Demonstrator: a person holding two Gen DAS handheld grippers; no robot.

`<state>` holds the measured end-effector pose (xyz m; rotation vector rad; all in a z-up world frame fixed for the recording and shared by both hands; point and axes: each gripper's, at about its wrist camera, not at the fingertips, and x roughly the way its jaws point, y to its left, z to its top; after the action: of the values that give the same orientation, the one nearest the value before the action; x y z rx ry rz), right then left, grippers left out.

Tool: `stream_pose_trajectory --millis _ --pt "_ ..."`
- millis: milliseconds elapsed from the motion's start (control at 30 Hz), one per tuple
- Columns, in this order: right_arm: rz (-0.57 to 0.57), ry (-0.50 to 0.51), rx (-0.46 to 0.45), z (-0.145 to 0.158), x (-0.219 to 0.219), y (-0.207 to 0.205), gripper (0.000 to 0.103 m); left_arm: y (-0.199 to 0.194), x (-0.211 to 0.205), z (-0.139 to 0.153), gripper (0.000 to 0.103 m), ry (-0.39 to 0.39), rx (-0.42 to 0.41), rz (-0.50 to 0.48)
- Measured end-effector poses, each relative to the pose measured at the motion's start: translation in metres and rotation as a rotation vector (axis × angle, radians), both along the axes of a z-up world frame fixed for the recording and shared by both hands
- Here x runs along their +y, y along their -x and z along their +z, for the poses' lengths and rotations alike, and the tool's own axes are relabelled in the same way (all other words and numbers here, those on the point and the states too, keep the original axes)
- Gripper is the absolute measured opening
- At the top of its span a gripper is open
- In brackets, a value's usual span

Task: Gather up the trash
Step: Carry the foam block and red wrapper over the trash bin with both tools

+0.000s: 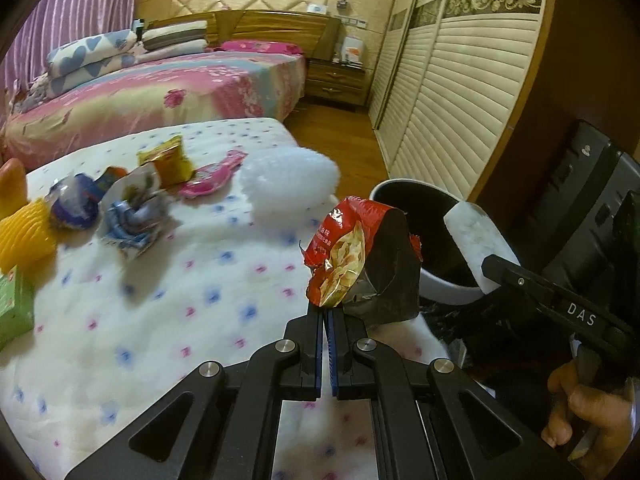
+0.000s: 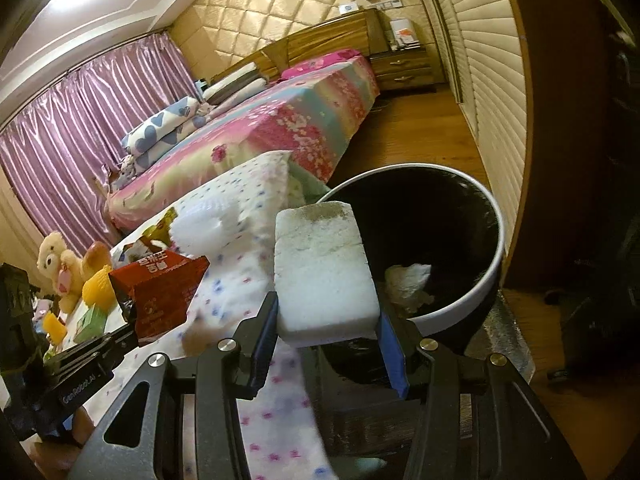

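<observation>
Each tongs pinches one item: wrapper (image 1: 352,256), sponge (image 2: 324,276).

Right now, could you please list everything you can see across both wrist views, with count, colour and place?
Snack bag: one, red, clamped in the left hand-held gripper, beside the bin.
Foam block: one, white, clamped in the right hand-held gripper, at the bin's near rim.
Trash bin: one, white rim with dark inside, on the floor beside the mattress.
Crumpled paper: one, white, inside the bin.
Wrappers: several, mixed colours, on the mattress.
White fluffy piece: one, at the mattress edge.
Mattress: one, white with dots.
Bed: one, pink floral, behind.
Plush toy: one, cream, far left.
Nightstand: one, wooden.
Left hand-held gripper: shut.
Right hand-held gripper: gripping.
Hand: one, on the right handle.
</observation>
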<state>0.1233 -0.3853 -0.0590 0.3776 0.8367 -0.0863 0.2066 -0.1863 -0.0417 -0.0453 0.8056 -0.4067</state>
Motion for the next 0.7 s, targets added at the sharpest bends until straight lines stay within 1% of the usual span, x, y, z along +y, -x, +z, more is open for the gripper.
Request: stream_pose_trajectory --millis 333,700 --pt "-0.045 0.001 0.003 0.000 -0.024 -0.005 0.047 -0.021 -0.030 -0.004 0.001 -0.007 -0.003 -0.041" --pt "-0.069 -0.003 0.018 -0.003 -0.046 -0.015 0.047 -0.043 -0.058 -0.008 0.001 -0.019 0.003 -0.071"
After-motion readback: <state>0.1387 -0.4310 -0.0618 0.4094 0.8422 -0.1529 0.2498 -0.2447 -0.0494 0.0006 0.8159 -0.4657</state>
